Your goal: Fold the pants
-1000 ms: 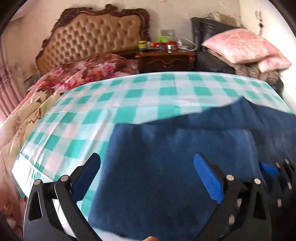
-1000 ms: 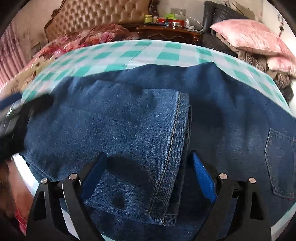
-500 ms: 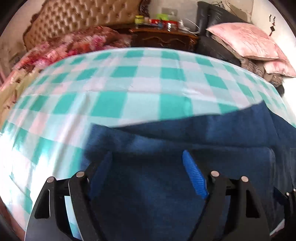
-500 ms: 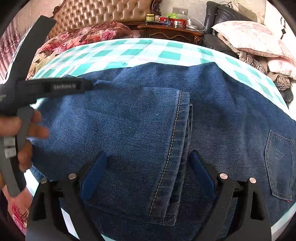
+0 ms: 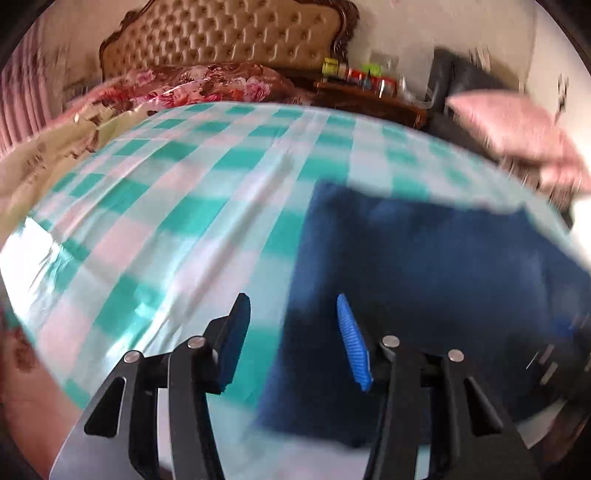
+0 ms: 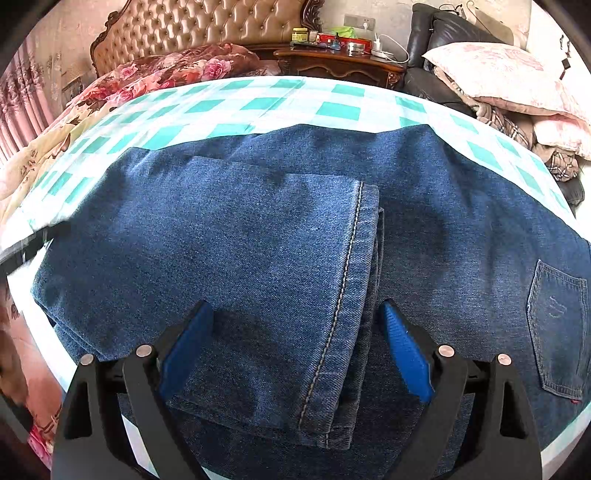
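Two grippers work over a pair of blue jeans (image 6: 258,240) spread on a table covered with a green-and-white checked cloth (image 6: 258,103). The jeans lie flat, with the leg ends folded back over the upper part, so the stitched hem (image 6: 347,288) runs down the middle of the right wrist view; a back pocket (image 6: 557,328) shows at the right.

The right gripper (image 6: 295,347) hangs over the folded legs with its jaws spread wide on either side of the hem, and I cannot tell whether the blue pads touch the denim.

The left gripper (image 5: 291,336) is at the left fold of the jeans (image 5: 424,266), in a blurred picture. Its jaws have just been closing and stand about half apart, straddling the edge where denim meets cloth (image 5: 184,206), not pressed on anything.

Behind the table stand a bed with a padded headboard (image 6: 207,26), a dark wooden nightstand (image 6: 340,64) and pink pillows (image 6: 495,74).
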Action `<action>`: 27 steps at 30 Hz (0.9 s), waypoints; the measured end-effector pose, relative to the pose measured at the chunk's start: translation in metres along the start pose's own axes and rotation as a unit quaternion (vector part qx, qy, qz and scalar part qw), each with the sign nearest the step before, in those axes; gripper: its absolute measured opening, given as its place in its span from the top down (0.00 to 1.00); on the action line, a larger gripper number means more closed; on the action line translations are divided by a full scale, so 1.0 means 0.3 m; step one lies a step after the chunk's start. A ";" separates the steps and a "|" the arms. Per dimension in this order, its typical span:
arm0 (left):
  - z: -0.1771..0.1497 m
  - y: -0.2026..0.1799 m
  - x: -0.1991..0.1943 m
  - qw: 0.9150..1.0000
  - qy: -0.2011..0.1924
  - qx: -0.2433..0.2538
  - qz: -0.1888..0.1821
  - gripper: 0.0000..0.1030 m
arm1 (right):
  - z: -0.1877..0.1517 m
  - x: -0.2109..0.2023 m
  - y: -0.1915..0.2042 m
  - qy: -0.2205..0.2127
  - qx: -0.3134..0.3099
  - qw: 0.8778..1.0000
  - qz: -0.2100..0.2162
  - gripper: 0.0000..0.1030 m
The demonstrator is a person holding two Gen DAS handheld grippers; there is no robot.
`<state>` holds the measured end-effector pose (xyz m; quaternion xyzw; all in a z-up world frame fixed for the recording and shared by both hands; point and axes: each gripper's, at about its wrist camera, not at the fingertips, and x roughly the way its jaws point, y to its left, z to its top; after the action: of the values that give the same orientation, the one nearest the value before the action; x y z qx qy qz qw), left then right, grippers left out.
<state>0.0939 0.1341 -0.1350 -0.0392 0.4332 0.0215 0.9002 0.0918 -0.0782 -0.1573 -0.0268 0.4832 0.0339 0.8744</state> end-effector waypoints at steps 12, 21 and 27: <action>-0.114 0.106 -0.084 0.998 -0.014 -0.034 -0.046 0.51 | 0.143 -0.092 0.014 -0.061 -0.018 0.998 -0.024 0.16; -0.188 0.112 -0.171 0.998 -0.035 -0.004 -0.048 0.54 | 0.124 0.064 -0.004 -0.009 -0.036 0.997 -0.063 0.26; -0.199 0.044 -0.174 0.997 -0.034 0.042 -0.059 0.54 | 0.124 0.070 -0.011 -0.009 -0.038 0.997 -0.067 0.21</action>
<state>0.0140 0.1416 -0.1321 -0.0259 0.3999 -0.0485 0.9149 0.1346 -0.0777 -0.1553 -0.0918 0.4710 -0.0059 0.8773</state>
